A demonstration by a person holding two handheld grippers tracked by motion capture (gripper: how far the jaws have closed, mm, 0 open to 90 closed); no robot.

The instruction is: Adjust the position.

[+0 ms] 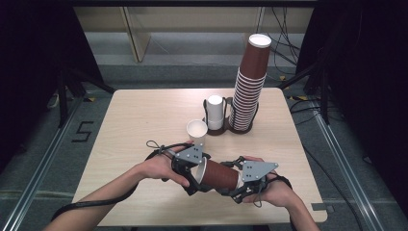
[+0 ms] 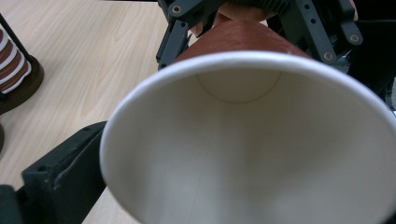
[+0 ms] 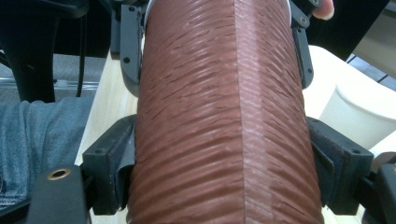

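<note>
Brown paper cup lies on its side just above the near table edge, long axis running hand to hand: right gripper clamped on its base end, left gripper at the open rim, grip unclear.

You've got a light wood table in front of you. Standing on it at the far side: a dark holder with a tall stack of brown cups, a second holder with a white upturned cup just beside it, and a lone white cup nearer you.
</note>
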